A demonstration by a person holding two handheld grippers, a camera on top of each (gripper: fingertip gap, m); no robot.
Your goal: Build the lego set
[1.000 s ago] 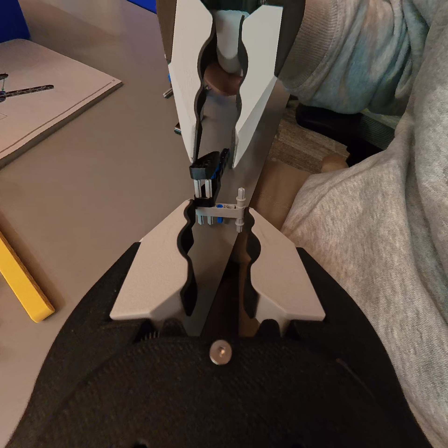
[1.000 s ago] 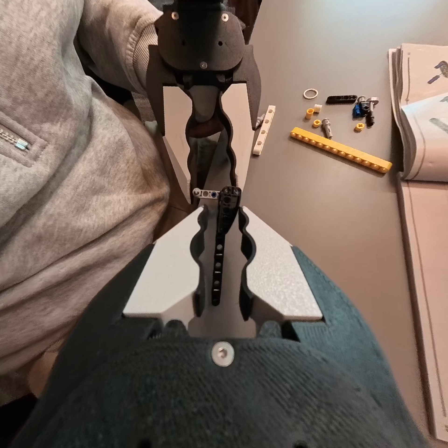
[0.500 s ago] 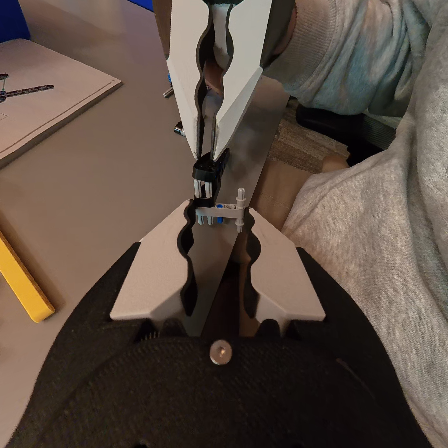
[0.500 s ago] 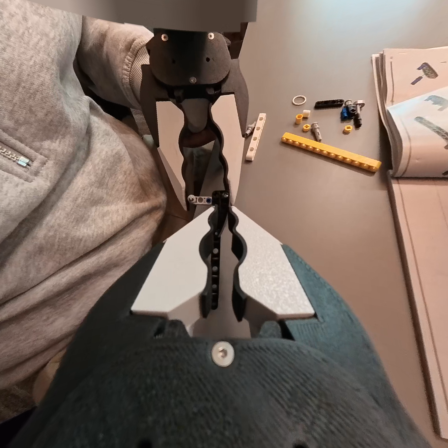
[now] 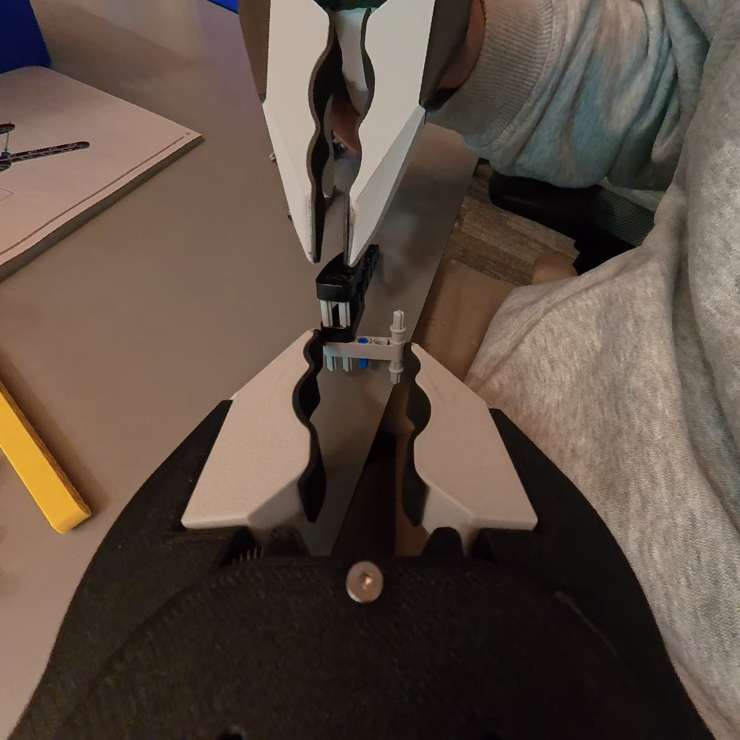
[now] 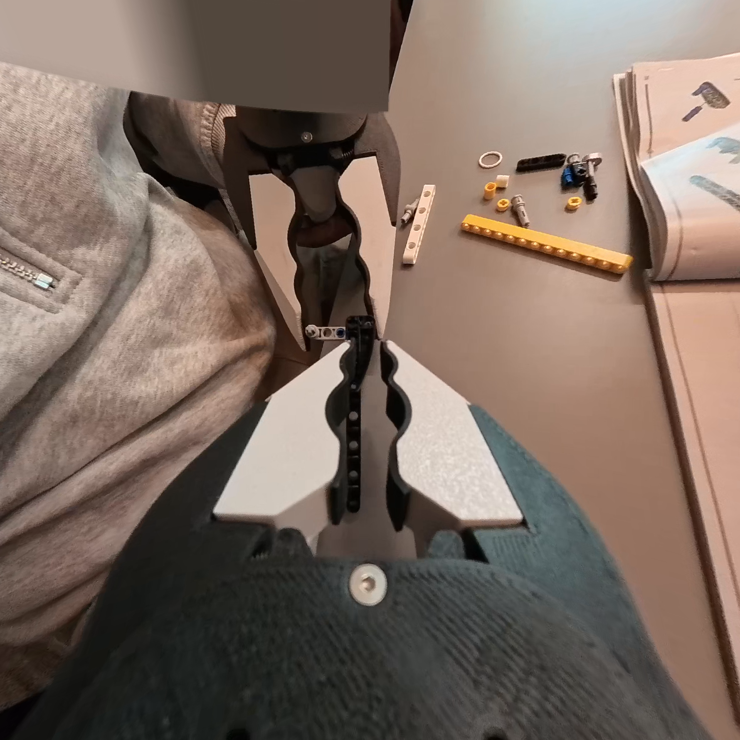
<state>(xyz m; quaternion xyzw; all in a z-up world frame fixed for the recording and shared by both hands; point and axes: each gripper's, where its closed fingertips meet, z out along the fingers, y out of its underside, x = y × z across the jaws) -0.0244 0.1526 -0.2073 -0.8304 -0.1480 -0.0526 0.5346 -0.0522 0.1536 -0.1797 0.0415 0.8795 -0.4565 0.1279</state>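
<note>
My left gripper (image 5: 362,352) is shut on a short grey beam (image 5: 372,347), held crosswise between its tips. The beam carries grey pins and a blue pin. Two grey pins join it to a black beam (image 5: 340,282) above it. My right gripper (image 5: 332,258) comes from the far side, its tips closed on that black beam's end. In the right wrist view, the long black beam (image 6: 353,432) runs back between my right gripper's (image 6: 365,345) fingers, against the left pad. The grey beam (image 6: 326,332) sits in the left gripper (image 6: 341,338) beyond. All this is held above the table edge.
On the table to the right lie a long yellow beam (image 6: 544,248), a white beam (image 6: 418,224), several small pins and bushes (image 6: 576,176) and an open instruction booklet (image 6: 700,180). A person's grey sweatshirt (image 6: 100,280) fills the left side. The yellow beam (image 5: 32,460) and a booklet (image 5: 80,160) also show in the left wrist view. Some 4 centimetres of space lies between my two pairs of fingers.
My right gripper has gone from wide open to closed on the black beam's end. The left gripper and the grey beam have stayed still.
</note>
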